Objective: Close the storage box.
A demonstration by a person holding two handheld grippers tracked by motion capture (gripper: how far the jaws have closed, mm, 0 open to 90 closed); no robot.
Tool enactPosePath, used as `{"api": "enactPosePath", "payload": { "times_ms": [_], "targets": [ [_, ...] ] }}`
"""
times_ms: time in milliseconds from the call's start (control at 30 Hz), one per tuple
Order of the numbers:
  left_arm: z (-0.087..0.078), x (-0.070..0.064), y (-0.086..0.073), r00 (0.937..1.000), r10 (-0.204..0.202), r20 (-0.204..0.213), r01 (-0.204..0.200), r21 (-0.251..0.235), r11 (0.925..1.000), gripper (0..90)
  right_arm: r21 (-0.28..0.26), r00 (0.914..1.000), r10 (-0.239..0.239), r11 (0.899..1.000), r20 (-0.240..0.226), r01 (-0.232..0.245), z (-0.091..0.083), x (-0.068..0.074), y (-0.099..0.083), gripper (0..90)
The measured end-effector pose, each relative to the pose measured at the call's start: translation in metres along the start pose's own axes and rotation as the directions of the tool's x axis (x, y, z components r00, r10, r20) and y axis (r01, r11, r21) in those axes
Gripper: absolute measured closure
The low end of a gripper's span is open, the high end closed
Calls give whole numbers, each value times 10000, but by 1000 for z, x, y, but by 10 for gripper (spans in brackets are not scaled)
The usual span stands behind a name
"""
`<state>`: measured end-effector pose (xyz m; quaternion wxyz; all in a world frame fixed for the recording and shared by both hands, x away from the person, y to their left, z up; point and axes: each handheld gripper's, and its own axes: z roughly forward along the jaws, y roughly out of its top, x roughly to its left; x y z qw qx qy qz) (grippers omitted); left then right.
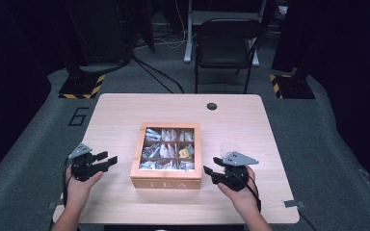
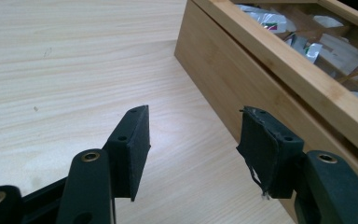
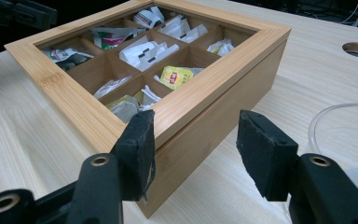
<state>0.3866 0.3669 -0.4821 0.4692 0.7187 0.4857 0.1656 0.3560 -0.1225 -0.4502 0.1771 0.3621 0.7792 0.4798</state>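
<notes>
High view: tea box [image 1: 166,183] between left hand-held gripper [image 1: 107,160], right hand-held gripper [image 1: 210,169].

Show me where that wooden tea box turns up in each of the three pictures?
High view: the wooden tea box sits mid-table, between the two grippers.
Left gripper view: its side wall runs along the right, top corner to bottom edge.
Right gripper view: the box takes up the upper centre, one corner pointing toward the camera.
Shared landmark: the glass-topped lid showing the tea sachets in their compartments.
</notes>
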Motion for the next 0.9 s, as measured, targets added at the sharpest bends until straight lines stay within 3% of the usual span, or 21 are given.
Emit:
{"api": "enactPosePath", "payload": {
  "times_ms": [267, 467, 900],
  "targets": [
    [5, 1, -8, 9995, 217, -212, -212, 230, 9995, 428, -52, 10000, 36, 10000, 21, -36, -1, 1, -3, 459],
    [9, -2, -13, 9989, 449, -151, -439, 597, 9972, 428, -105, 9999, 31, 9999, 102, -30, -1, 1, -5, 458],
    [13, -6, -15, 9977, 667, -106, -658, 709, 9953, 412, -71, 10000, -81, 9999, 50, 81, 1, 2, -7, 455]
  ]
}}
